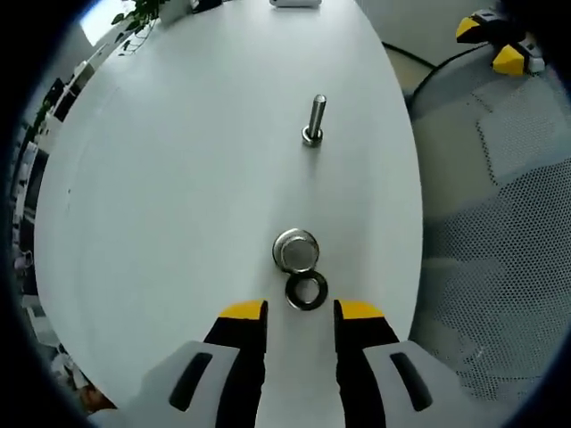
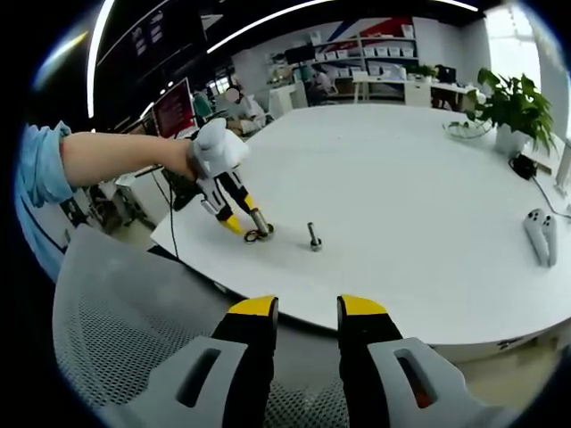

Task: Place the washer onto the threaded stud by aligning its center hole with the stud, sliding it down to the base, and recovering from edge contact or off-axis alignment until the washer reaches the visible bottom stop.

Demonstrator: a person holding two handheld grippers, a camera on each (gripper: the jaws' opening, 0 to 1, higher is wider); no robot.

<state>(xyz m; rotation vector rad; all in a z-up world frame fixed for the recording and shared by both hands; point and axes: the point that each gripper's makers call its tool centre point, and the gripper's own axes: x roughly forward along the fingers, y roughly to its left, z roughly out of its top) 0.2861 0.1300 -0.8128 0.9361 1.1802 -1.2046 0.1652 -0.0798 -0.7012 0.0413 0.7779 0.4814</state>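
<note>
The washer [image 1: 306,290] lies flat on the white tabletop [image 1: 178,196], just ahead of the left hand-held gripper [image 1: 301,311], whose jaws stand apart with nothing between them. Touching the washer on its far side is a round metal nut or cap [image 1: 295,250]; its exact kind cannot be told. The threaded stud [image 1: 314,119] stands upright farther along the tabletop, well apart from the washer.

In the right gripper view the right hand-held gripper [image 2: 307,308] hangs off the tabletop edge above a mesh chair [image 2: 116,348], jaws apart and empty.

Step in hand, by judgement: pick up the washer
- Approach with the jaws straddling the washer across its width; keep clear of the adjoining round part so it is not dragged along
- Lower until the tips meet the tabletop, then close on the rim; a thin flat ring tends to slip or flip
- Lift level, so the center hole stays square to the stud axis
- Risk: a tilted grip would likely catch the hole edge on the threads
</note>
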